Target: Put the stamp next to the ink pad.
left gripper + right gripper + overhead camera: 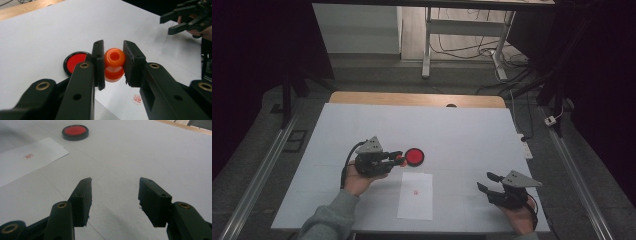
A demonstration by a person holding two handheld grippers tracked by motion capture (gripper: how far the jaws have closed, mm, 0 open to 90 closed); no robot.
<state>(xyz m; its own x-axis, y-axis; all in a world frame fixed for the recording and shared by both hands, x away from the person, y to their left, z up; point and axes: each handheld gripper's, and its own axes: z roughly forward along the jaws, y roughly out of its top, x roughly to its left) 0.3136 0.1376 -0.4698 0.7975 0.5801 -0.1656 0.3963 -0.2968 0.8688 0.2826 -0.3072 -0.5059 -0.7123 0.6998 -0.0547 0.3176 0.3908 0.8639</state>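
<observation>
My left gripper is shut on an orange stamp, a rounded plastic piece with a hole in its top, held just above the table. In the high view the left gripper sits just left of a round red ink pad in a black rim; that ink pad lies behind the left jaw. A white paper sheet with a small red stamped mark lies in front of the pad. My right gripper rests open at the near right, nothing between its jaws.
The white table top spreads wide around both hands, with a wooden edge at the far side. Beyond it stand a desk frame and loose cables on the floor. Metal rails run along both sides.
</observation>
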